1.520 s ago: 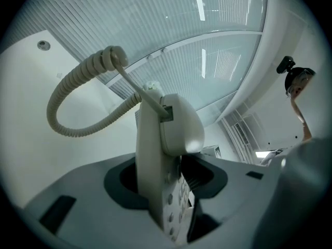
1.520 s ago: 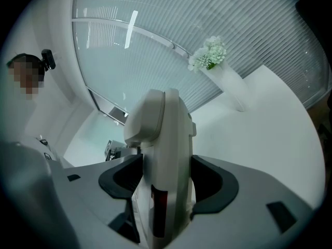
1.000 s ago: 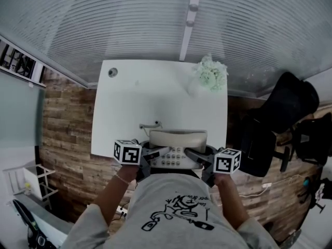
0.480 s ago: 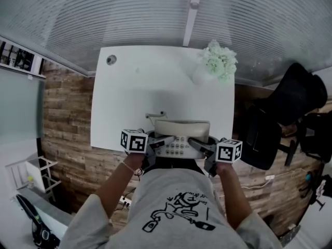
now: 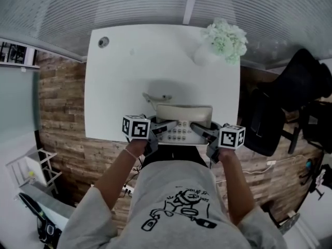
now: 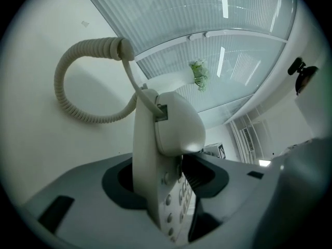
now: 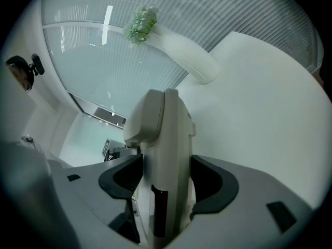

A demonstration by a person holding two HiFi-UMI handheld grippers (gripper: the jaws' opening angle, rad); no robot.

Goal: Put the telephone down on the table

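Note:
A beige desk telephone (image 5: 182, 127) with its handset (image 5: 184, 112) on top hangs low over the near edge of the white table (image 5: 114, 77). My left gripper (image 5: 165, 127) grips its left side and my right gripper (image 5: 199, 129) its right side. In the left gripper view the telephone (image 6: 161, 154) stands on edge between the dark pads; those jaws are opening slightly with the telephone still between them. Its coiled cord (image 6: 78, 87) loops onto the table. In the right gripper view the telephone (image 7: 166, 154) fills the gap between the pads of the right gripper (image 7: 163, 185). I cannot tell whether the base touches the table.
A white vase with pale green flowers (image 5: 224, 39) stands at the table's far right corner. A round cable hole (image 5: 103, 42) sits at the far left corner. A black office chair (image 5: 298, 87) stands to the right of the table. The floor is wood-patterned.
Both grippers have sunk together with the telephone towards the table's near edge. The cord now lies further out on the table top.

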